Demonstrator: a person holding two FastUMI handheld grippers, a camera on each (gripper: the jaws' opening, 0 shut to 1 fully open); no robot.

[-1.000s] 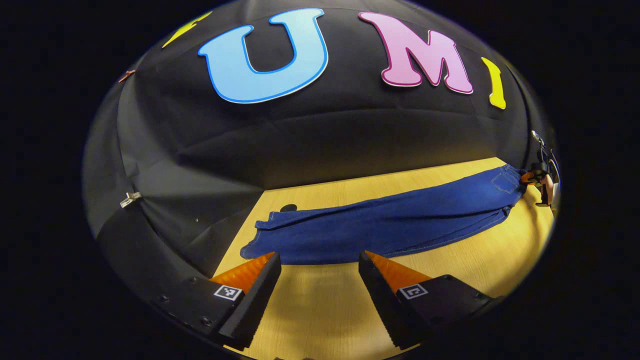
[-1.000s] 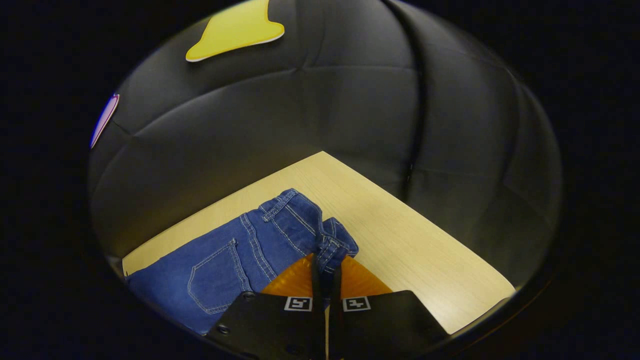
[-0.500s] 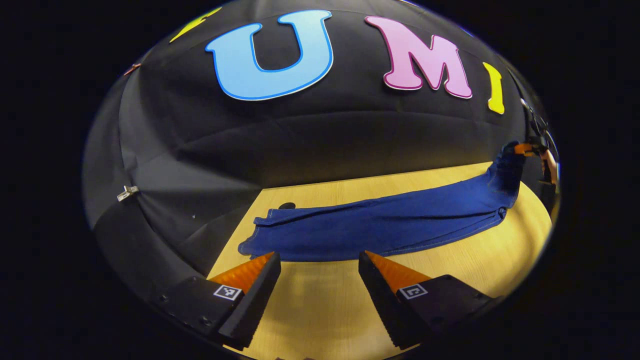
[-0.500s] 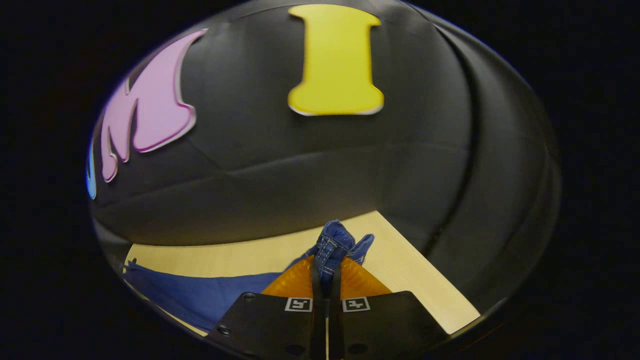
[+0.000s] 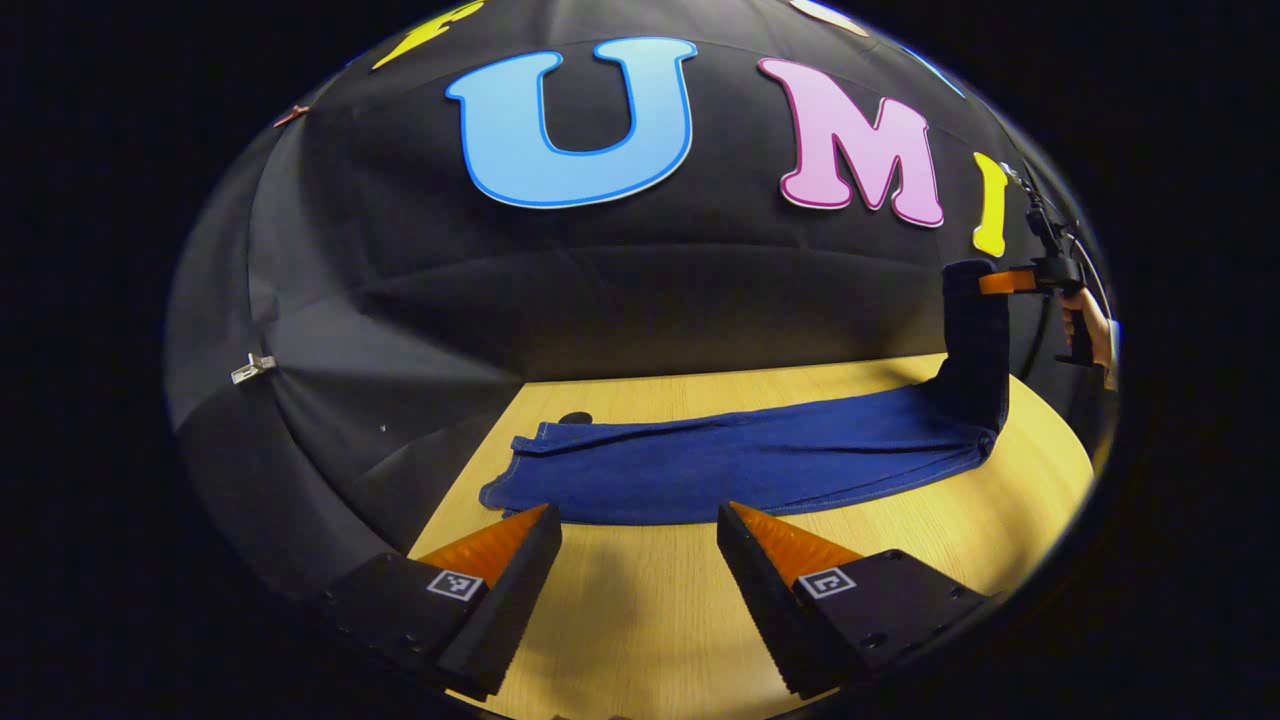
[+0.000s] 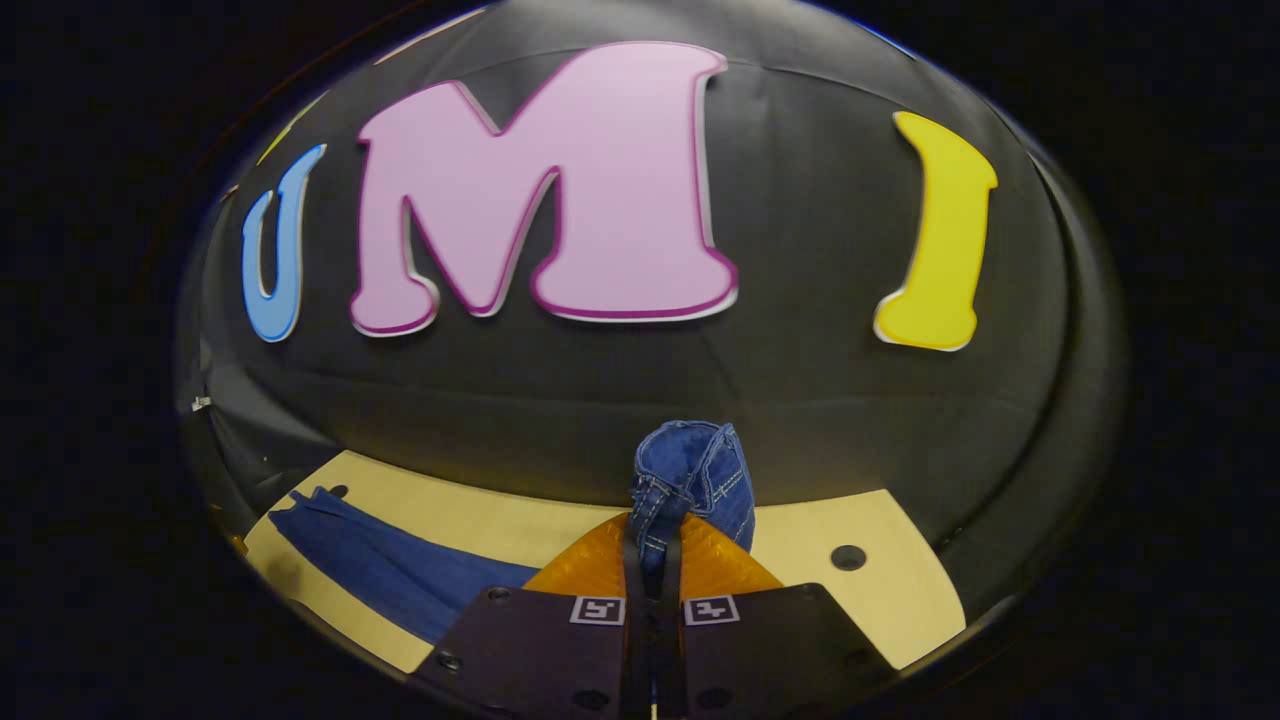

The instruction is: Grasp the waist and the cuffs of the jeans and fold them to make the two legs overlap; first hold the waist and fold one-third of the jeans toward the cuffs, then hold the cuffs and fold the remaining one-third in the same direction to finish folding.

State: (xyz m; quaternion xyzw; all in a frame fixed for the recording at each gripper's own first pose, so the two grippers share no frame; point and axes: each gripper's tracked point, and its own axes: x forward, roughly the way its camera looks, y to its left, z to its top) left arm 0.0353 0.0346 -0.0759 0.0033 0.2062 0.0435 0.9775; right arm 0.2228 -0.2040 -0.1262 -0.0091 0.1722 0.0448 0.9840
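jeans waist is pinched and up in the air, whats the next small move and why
Probably carry the right gripper, shut on the waist, across toward the cuffs and lower it about a third of the way along. The waist end hangs lifted above the table while the legs lie flat. The left gripper hovers open near the cuffs, holding nothing.

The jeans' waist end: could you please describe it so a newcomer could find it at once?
Start at the wooden table, where the blue jeans lie stretched out. Follow them to the end that rises off the surface, the waist, pinched in the right gripper. The cuffs lie flat.
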